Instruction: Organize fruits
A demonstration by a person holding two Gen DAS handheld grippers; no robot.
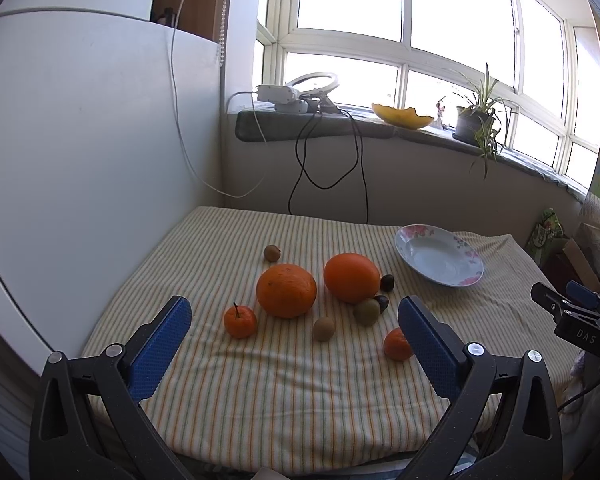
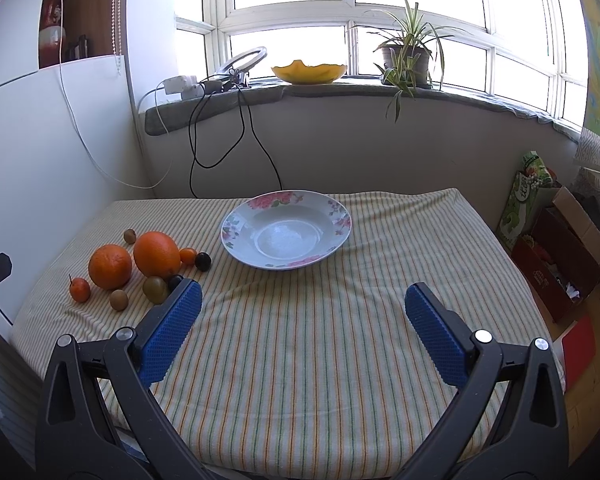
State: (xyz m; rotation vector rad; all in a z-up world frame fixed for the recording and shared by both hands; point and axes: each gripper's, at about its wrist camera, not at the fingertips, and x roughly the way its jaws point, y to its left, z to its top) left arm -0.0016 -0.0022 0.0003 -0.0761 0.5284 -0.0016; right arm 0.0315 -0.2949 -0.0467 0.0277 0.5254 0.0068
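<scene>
My left gripper (image 1: 294,322) is spread wide, empty, aimed at the fruit cluster: big oranges (image 1: 286,290) and kiwis (image 1: 323,328) loose at the table's (image 2: 320,360) left edge. Plate (image 2: 286,229) sits empty near the back edge, likely the destination. My right gripper (image 2: 302,306) is also spread, facing it.

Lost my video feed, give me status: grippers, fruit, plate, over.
Left gripper open, empty. Right gripper open, empty. Fruit pile loose on cloth; plate empty. Nothing blocking the plate.
</scene>
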